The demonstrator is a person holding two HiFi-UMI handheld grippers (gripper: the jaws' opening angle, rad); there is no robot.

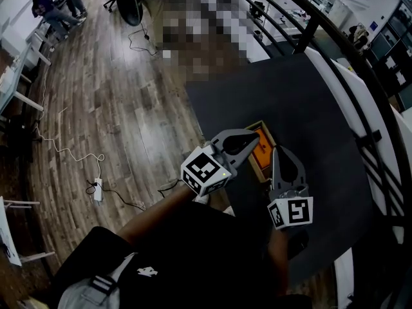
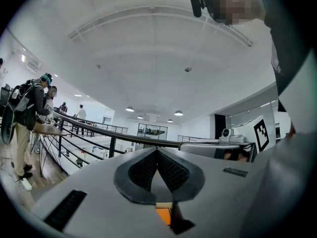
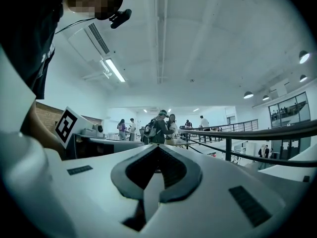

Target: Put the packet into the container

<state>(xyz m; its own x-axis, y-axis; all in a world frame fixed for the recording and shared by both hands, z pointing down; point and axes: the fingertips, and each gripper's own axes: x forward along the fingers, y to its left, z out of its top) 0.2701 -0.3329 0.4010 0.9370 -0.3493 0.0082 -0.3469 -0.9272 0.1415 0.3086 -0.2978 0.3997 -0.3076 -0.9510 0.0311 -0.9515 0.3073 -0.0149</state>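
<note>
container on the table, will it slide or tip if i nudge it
The container looks low and boxy, sitting flat on the table, so it would probably slide rather than tip. Its thin tan rim suggests it is light, likely stiff.

A table [image 1: 309, 102] fills the right of the head view, with open floor [image 1: 116, 108] to its left and a railing [image 1: 311, 32] curving along its far side. A container [image 1: 260, 170] sits on the table near the left edge. The left gripper [image 1: 255, 136] hangs over the container, and the right gripper [image 1: 275, 150] is just beside it on the right. Something lies inside the container, possibly the packet [image 1: 263, 153], though it is mostly hidden. A power strip [image 1: 98, 189] lies on the floor well to the left. People [image 1: 58, 5] stand far off at the upper left.
</note>
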